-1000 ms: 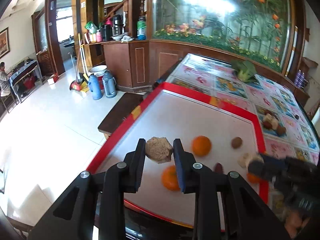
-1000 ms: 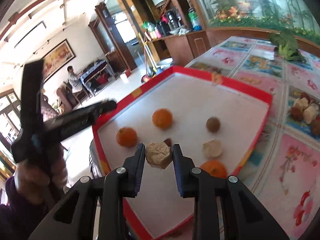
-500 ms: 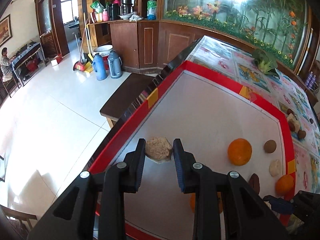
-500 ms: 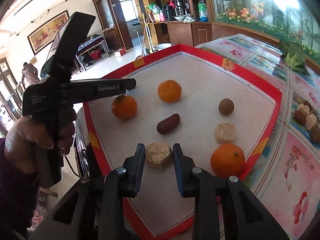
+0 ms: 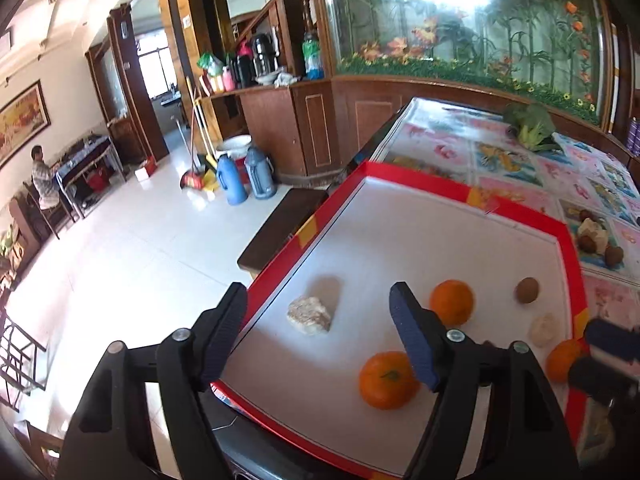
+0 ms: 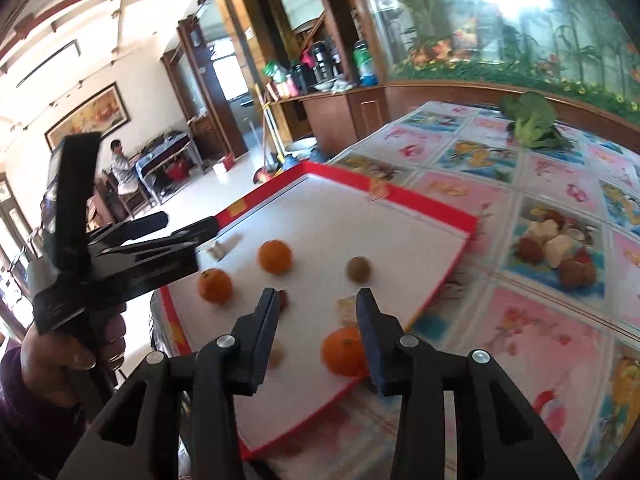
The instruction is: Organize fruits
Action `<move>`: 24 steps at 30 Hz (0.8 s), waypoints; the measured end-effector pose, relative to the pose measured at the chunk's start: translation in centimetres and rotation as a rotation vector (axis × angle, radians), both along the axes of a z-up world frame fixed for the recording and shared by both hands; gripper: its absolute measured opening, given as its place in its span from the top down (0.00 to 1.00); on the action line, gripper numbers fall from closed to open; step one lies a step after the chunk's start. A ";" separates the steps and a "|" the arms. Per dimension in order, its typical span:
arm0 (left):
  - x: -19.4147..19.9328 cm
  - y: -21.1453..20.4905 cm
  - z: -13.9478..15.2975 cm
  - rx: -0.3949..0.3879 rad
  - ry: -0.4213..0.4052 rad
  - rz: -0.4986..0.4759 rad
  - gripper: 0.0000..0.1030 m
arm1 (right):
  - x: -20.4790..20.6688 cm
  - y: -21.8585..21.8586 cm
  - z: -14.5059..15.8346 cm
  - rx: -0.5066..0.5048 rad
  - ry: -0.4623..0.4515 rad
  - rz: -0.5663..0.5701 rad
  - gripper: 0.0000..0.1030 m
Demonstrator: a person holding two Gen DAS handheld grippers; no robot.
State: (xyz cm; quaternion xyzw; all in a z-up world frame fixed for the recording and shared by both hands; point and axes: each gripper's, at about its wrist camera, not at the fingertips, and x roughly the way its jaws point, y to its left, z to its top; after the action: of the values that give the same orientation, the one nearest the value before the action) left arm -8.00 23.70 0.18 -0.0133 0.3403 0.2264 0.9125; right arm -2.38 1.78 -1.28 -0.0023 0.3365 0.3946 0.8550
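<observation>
Left tool (image 5: 318,338): jaws now apart, pale lump (image 5: 309,315) released onto red-rimmed tray (image 5: 472,196). Right tool (image 6: 316,330): likewise apart, empty. Two placements apparently done; oranges remain.

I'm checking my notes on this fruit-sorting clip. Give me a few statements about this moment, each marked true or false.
1. The left claw is open. True.
2. The pale lump is pinched in the left claw. False: it lies free on the red-edged tray, between the spread fingers.
3. Three oranges lie on the tray. True: one nearest the left claw, one farther back, one by the right edge.
4. The right claw is shut on an orange. False: it is open and holds nothing.
5. The green vegetable lies on the tray. False: it lies on the patterned tablecloth beyond it.
</observation>
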 end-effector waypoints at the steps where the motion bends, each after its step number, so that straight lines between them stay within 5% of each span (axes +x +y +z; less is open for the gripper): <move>1: -0.1 -0.6 0.6 0.010 -0.014 -0.012 0.25 | 0.2 -0.6 0.1 0.006 0.002 -0.014 0.62; 4: -0.3 -2.1 1.9 0.034 -0.040 -0.041 0.16 | 1.1 -3.4 0.3 0.033 0.006 -0.074 0.62; 12: 1.1 -7.2 3.1 0.054 -0.041 -0.155 0.15 | 3.3 -10.3 0.2 0.045 0.019 -0.229 0.62; 24: 4.9 -16.2 0.6 -0.025 0.092 -0.454 0.13 | 8.0 -15.1 -1.8 -0.157 0.048 -0.323 0.62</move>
State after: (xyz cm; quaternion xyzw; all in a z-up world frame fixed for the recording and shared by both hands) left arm -3.09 7.46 0.74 0.0626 0.3785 0.0116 0.9234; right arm 5.58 -13.29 -3.09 -0.0056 0.3826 0.2244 0.8962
